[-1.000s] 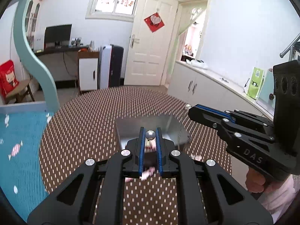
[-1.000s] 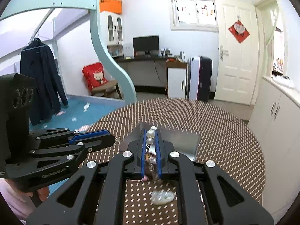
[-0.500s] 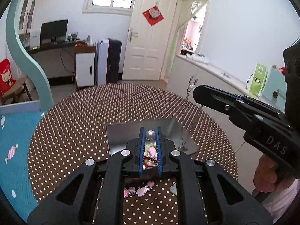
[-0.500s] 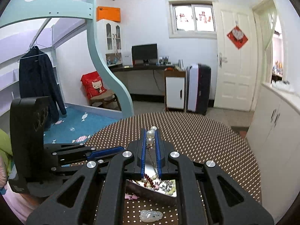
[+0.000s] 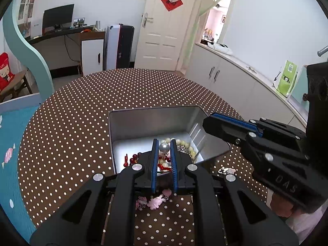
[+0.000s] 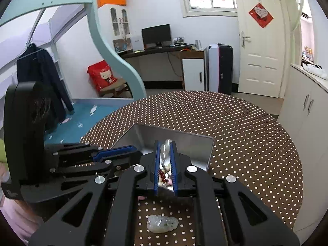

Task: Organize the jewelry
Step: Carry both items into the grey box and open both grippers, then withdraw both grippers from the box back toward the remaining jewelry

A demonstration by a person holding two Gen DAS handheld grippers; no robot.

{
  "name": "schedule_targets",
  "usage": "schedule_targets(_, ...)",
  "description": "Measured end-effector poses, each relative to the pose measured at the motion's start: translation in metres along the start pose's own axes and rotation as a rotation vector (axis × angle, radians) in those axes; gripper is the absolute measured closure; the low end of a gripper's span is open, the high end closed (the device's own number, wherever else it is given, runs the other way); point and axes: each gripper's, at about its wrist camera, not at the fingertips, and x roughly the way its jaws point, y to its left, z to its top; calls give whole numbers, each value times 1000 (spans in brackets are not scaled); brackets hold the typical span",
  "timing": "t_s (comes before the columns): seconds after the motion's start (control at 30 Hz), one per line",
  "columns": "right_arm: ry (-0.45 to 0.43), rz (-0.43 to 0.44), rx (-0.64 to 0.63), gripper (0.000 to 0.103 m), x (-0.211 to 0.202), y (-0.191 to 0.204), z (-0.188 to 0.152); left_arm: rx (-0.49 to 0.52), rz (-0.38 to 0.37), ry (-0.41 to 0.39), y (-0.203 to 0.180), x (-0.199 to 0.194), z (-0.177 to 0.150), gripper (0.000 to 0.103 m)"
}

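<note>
Pale jade carving (image 6: 162, 223) on dotted tablecloth (image 6: 246, 135), beside metal tin (image 6: 180, 141)

Both wrist cams close above table, angled down; share tin (image 5: 151, 121), probably.

Open metal tin (image 5: 143, 121) on table, beaded jewelry (image 5: 185, 143) inside.

Black grippers (image 5: 164, 143), blue pads, pink sleeve (image 5: 303, 223)
</note>
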Motion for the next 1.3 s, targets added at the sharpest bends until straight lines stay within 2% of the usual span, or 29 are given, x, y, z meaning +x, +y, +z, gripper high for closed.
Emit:
schedule_targets(0.07,3,17,-4,93,-1,2,-1,-6,6,1,0,0,-2,72)
schedule_targets(0.53,41,11,30,92,-2,-9,-7,-13,22,8,-3,-11,-11,71)
schedule_targets(0.6,43,7,34,83,-3,-9,-8,-14,25,7,-5,-14,-11,71)
schedule_targets(0.63,42,1,39,80,-4,-10,-8,-14,25,6,-5,-15,-11,68)
schedule_targets(0.7,36,0,48,64,-6,-14,-10,-21,23,3,-6,-19,-13,60)
schedule_targets(0.73,29,-1,52,62,-9,-15,-10,-23,19,1,-6,-21,-13,58)
schedule_targets(0.87,8,-28,54,45,-19,-20,-14,1,4,-2,-16,-35,-18,56)
schedule_targets(0.9,4,-38,56,38,-22,-22,-17,10,-9,-5,-19,-40,-21,52)
schedule_targets(0.93,2,-45,58,33,-25,-24,-18,16,-12,-8,-23,-43,-24,44)
schedule_targets(0.97,-1,-58,62,25,-30,-27,-22,28,-22,-15,-27,-47,-28,40)
schedule_targets(1.13,14,-96,77,18,-40,-41,-43,65,-62,14,-42,-48,-41,35)
schedule_targets(1.3,48,-115,119,14,-44,-54,-63,77,-71,88,-50,-26,-53,35)
